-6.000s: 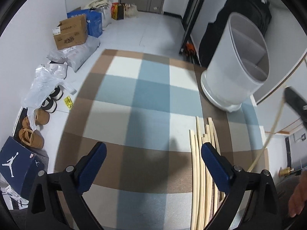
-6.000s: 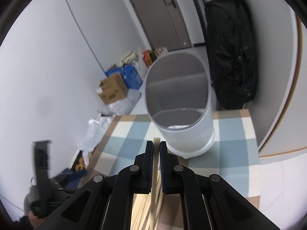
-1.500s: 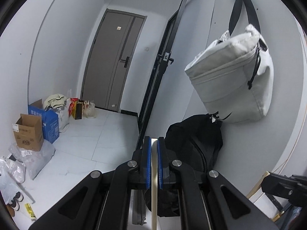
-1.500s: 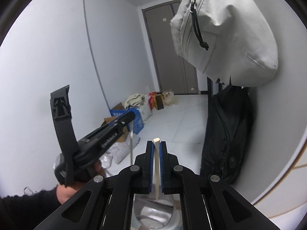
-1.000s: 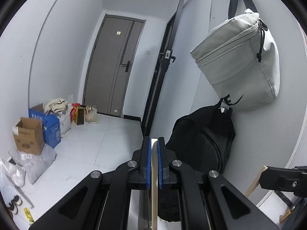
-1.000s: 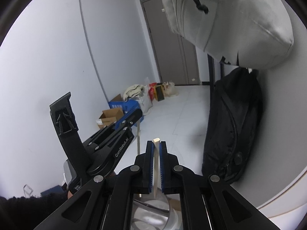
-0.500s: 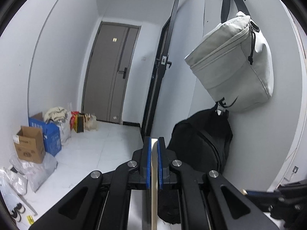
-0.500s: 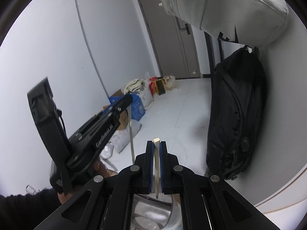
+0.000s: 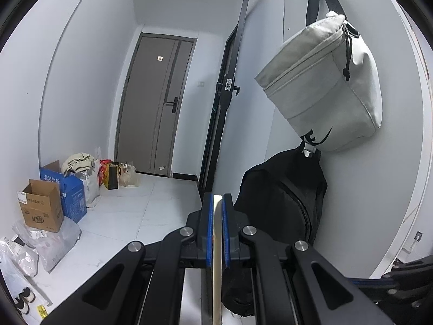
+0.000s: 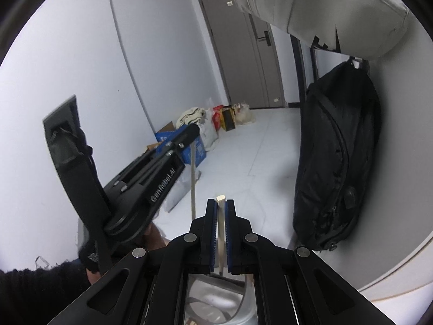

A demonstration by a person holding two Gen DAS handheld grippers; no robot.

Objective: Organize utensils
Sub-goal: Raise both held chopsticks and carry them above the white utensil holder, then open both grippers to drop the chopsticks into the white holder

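My left gripper (image 9: 215, 203) is shut on a pale wooden chopstick (image 9: 216, 265) that hangs straight down between its blue pads. In the right wrist view the left gripper (image 10: 190, 131) is at the left, with its chopstick (image 10: 192, 181) hanging below it. My right gripper (image 10: 221, 205) is shut on another pale chopstick (image 10: 221, 233), held upright above the white utensil holder (image 10: 216, 300), whose rim and inside show just below the fingers.
A black backpack (image 9: 281, 205) leans on the right wall under a hanging grey bag (image 9: 324, 89). Cardboard and blue boxes (image 9: 51, 200) and plastic bags line the left wall. A grey door (image 9: 159, 103) closes the far end.
Six seconds ago the left gripper was open over the rug; it now holds a chopstick. Over the last second both grippers stay raised with their chopsticks, shifting slightly above the holder.
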